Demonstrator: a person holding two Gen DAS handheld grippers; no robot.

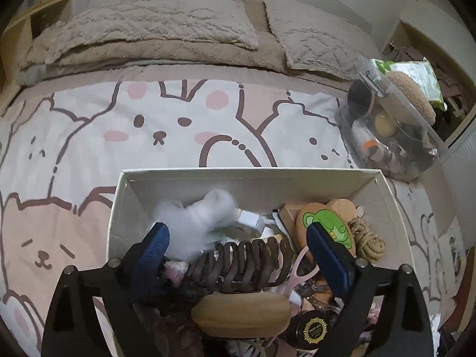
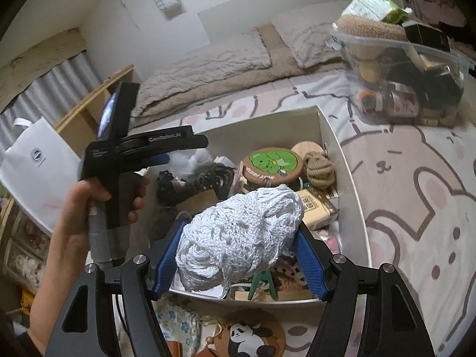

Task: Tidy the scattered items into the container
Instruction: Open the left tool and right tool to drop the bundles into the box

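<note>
An open white box (image 1: 247,174) stands on the cartoon bedspread, crowded with items: a dark spiral hair clip (image 1: 244,264), a wooden oval piece (image 1: 241,312), a frog coaster (image 1: 327,220) and a rope knot (image 1: 369,241). My left gripper (image 1: 238,232) hangs over the box with its jaws wide apart. A blurred white fluffy item (image 1: 202,220) is just beyond its left finger, not pressed by either pad. In the right wrist view my right gripper (image 2: 239,229) is shut on a white crocheted bundle (image 2: 238,232) above the box's near end (image 2: 244,297). A hand (image 2: 77,208) holds the left gripper (image 2: 166,156).
A clear plastic tub (image 1: 395,136) full of things stands on the bed right of the box. Beige pillows (image 1: 154,23) lie at the bed's head. In front of the box lie a panda coaster (image 2: 250,336) and a floral cloth (image 2: 175,321). A white paper bag (image 2: 38,166) stands left.
</note>
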